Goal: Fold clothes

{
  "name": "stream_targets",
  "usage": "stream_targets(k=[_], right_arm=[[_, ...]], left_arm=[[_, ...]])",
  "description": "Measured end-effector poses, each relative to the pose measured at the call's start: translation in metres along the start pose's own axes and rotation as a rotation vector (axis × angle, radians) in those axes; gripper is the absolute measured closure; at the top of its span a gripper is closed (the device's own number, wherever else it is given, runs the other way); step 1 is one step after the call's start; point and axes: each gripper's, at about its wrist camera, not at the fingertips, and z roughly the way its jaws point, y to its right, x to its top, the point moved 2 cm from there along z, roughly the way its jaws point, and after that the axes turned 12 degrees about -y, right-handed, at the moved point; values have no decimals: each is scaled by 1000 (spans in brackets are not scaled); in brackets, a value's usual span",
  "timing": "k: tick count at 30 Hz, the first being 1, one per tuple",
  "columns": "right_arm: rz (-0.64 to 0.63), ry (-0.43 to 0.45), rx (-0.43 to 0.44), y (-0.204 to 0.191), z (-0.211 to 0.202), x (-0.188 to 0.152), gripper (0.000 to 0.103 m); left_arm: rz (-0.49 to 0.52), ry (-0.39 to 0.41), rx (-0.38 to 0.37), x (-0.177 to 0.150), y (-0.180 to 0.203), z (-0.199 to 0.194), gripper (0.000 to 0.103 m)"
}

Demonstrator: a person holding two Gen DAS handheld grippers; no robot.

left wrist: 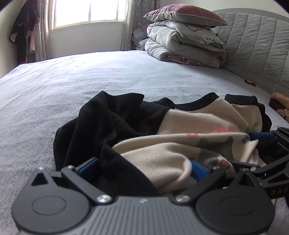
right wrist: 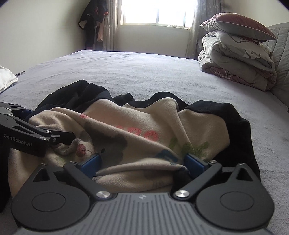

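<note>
A crumpled garment (left wrist: 180,126), cream fleece with pink and green print and black sleeves and trim, lies in a heap on the grey bed (left wrist: 90,81). My left gripper (left wrist: 143,169) stands wide open at its near edge, blue pads apart, with a black sleeve and a cream fold lying loosely between them. My right gripper (right wrist: 142,162) is also wide open over the garment (right wrist: 144,117), a cream fold bulging between its pads. Each gripper shows in the other's view: the right gripper (left wrist: 252,151) at the far right, the left gripper (right wrist: 45,124) at the left, both low on the cloth.
A stack of folded quilts (left wrist: 186,43) topped by a pillow (left wrist: 180,14) sits at the bed's far right, against a padded headboard (left wrist: 252,45). Clothes hang in the corner (left wrist: 25,32) by the window. A white cloth (right wrist: 5,77) lies at the left edge.
</note>
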Motion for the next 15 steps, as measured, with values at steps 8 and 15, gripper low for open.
stream_targets(k=[8,15], right_arm=[[-8,0,-8,-2,1,1,2],[-11,0,-11,-2,1,1,2]], left_arm=[[1,0,6,-1,2,0,0],[-2,-1,3,-1,2,0,0]])
